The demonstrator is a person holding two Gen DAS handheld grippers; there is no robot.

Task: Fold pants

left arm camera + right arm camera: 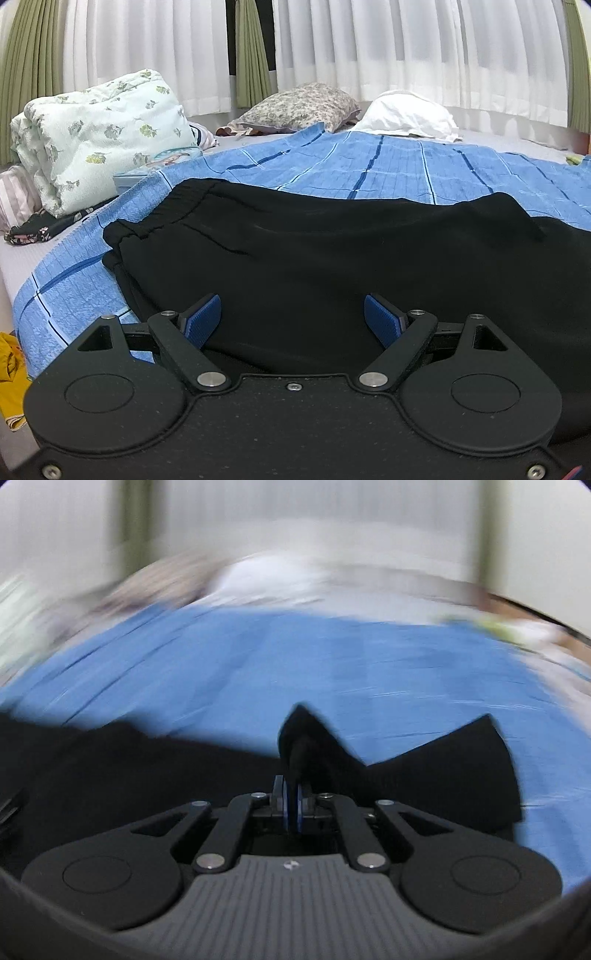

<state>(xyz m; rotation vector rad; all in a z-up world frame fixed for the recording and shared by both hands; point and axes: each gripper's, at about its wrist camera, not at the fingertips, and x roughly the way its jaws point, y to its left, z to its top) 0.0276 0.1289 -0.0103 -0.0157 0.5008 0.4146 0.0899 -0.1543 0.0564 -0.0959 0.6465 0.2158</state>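
Black pants (314,258) lie on a blue striped blanket (369,170), elastic waistband to the left. My left gripper (291,317) is open, its blue pads wide apart just above the near edge of the pants, holding nothing. In the blurred right wrist view my right gripper (293,805) is shut on a bunched fold of the black pants (310,746), lifted off the blanket (332,657). A leg end (472,768) hangs to the right of the grip.
A folded floral quilt (99,136) sits at the left of the bed. A patterned pillow (303,107) and a white pillow (410,114) lie at the far side before white curtains (406,48). A yellow cloth (11,376) lies at the left edge.
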